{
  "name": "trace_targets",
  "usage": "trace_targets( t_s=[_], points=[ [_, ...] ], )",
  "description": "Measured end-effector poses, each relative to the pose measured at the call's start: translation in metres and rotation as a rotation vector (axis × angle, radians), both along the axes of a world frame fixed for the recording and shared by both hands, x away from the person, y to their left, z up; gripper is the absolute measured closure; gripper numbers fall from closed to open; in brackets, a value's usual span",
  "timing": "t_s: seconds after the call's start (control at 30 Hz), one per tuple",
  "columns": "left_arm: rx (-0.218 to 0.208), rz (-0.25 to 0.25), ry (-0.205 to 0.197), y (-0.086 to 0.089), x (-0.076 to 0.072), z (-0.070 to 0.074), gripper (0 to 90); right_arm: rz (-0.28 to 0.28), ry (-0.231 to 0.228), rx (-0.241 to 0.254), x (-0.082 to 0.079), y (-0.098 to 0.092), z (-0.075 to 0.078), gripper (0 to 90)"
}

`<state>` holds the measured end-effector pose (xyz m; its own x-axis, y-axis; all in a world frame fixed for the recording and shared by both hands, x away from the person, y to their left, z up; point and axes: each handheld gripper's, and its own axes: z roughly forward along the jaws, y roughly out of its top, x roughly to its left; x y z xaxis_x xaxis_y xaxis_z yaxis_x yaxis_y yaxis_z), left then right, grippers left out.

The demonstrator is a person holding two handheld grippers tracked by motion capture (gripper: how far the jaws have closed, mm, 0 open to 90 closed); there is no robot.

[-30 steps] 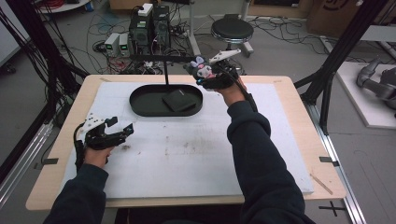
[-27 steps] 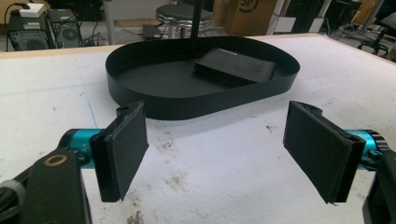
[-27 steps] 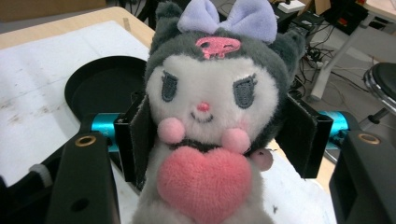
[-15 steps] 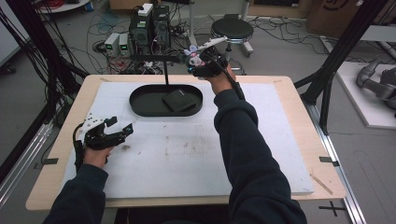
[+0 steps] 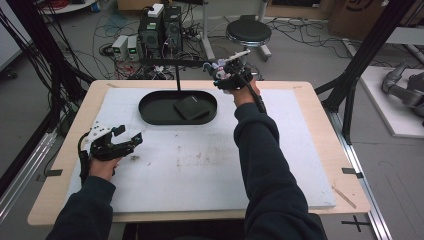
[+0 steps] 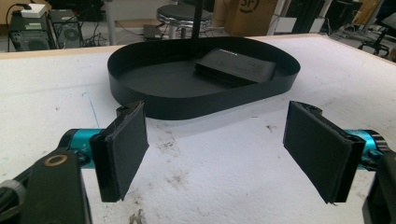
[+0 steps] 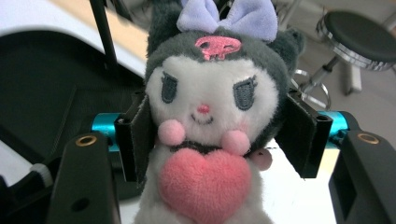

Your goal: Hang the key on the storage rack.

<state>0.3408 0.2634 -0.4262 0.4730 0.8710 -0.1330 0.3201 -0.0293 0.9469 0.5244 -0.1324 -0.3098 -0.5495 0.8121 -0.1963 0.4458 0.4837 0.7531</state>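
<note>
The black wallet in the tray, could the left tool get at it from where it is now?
Probably yes: the left tool is open and empty, the wallet lies uncovered in the open-topped tray, and only bare table lies between.

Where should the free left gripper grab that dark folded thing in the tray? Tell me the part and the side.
Judging by its pose, take the folded dark thing by the edge facing the tray's open middle, coming from above. It lies flat near the right end wall, so a level approach by the open left gripper would likely meet the rim.

one black oval tray (image 5: 150,114), one dark folded cloth (image 5: 191,107) in it, one plush toy (image 7: 212,121), two handheld grippers, left gripper (image 5: 131,138), right gripper (image 5: 216,70), one round stool (image 5: 248,33), one white mat (image 5: 300,150)
</note>
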Motion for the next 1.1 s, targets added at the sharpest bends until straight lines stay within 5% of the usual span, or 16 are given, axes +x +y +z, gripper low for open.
trace_targets(
  t_s=[0.23, 0.47, 0.6, 0.8, 1.1],
  points=[
    [-0.001, -0.001, 0.001, 0.0, 0.0, 0.0, 21.9, 0.017, 0.055, -0.046, 0.006, 0.02, -0.028, 35.8],
    [0.002, -0.002, 0.003, 0.001, 0.0, 0.0, 21.9, -0.01, 0.06, 0.015, 0.011, 0.029, -0.042, 30.6],
    [0.0, 0.0, 0.004, 0.0, 0.0, -0.001, 21.9, -0.011, 0.056, 0.04, 0.011, 0.025, -0.041, 20.1],
    [0.0, 0.0, 0.003, 0.0, 0.0, -0.001, 21.9, 0.08, 0.032, 0.071, -0.001, 0.012, -0.03, 20.1],
    [0.0, -0.001, 0.006, -0.001, 0.002, -0.002, 21.9, 0.195, 0.007, 0.127, -0.041, -0.028, -0.016, 20.2]
  ],
)
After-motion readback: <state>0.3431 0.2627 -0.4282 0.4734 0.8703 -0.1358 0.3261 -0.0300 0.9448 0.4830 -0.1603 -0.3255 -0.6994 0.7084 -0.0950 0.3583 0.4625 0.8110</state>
